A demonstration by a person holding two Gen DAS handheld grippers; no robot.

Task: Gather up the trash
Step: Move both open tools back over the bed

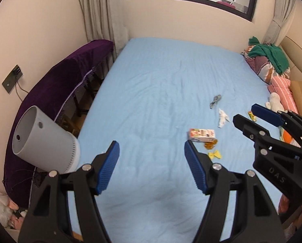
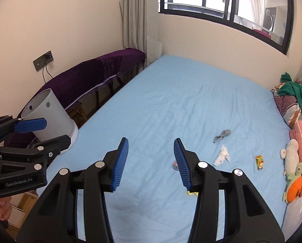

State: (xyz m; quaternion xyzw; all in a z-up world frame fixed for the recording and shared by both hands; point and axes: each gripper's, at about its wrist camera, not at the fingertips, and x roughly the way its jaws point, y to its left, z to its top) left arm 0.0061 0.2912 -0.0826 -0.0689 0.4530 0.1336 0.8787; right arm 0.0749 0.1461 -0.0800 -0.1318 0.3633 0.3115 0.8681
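Both claws hung over the bed (image 1: 151,81), jaws apart and empty: left claw (image 1: 152,168), right claw (image 2: 151,162). Trash lay scattered near the pillows: a carton (image 1: 201,134), tissue (image 2: 221,156), wrappers (image 2: 259,162). The bin (image 1: 43,139) stood at the bed's left edge.

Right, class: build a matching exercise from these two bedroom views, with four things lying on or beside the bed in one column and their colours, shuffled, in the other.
Things:
1. crumpled tissue on the bed sheet
2. bow-shaped sweet wrapper
3. cloth draped over the bench beside the bed
4. round plastic waste bin

Colours:
A. purple
B. pale grey
C. white
D. yellow

Pairs: 1-C, 2-D, 3-A, 4-B
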